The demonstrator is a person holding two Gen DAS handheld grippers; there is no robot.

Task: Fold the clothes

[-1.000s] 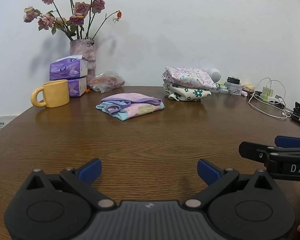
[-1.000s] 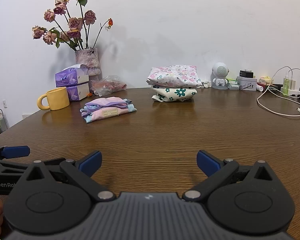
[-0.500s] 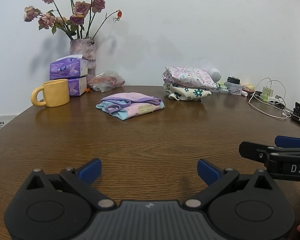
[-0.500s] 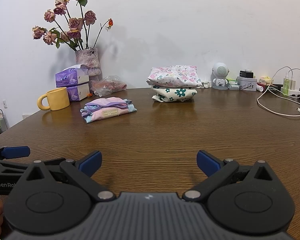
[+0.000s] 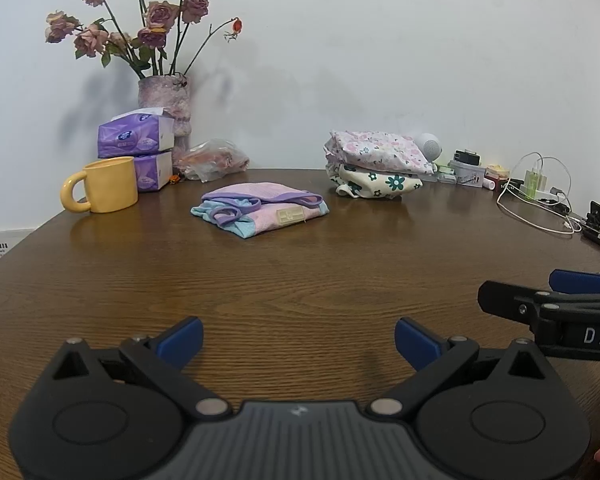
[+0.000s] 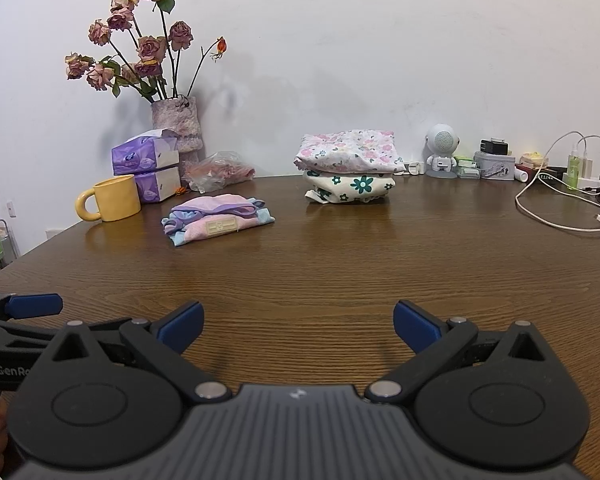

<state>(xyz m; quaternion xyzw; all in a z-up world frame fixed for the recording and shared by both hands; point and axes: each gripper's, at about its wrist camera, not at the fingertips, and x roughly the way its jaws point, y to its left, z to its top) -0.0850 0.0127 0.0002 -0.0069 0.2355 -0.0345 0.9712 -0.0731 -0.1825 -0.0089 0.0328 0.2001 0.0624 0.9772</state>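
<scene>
A folded pink, purple and light-blue garment (image 5: 260, 211) lies flat on the brown wooden table (image 5: 300, 280), far ahead of both grippers; it also shows in the right wrist view (image 6: 216, 218). A stack of two folded floral garments (image 5: 376, 164) sits at the back near the wall, also in the right wrist view (image 6: 350, 170). My left gripper (image 5: 299, 340) is open and empty, low over the near table edge. My right gripper (image 6: 299, 326) is open and empty beside it, and shows at the right of the left wrist view (image 5: 548, 304).
A yellow mug (image 5: 104, 186), purple tissue boxes (image 5: 138, 146), a vase of dried roses (image 5: 166, 112) and a plastic bag (image 5: 212, 160) stand at back left. A white speaker figure (image 6: 442, 154), chargers and a white cable (image 6: 556, 216) lie at back right.
</scene>
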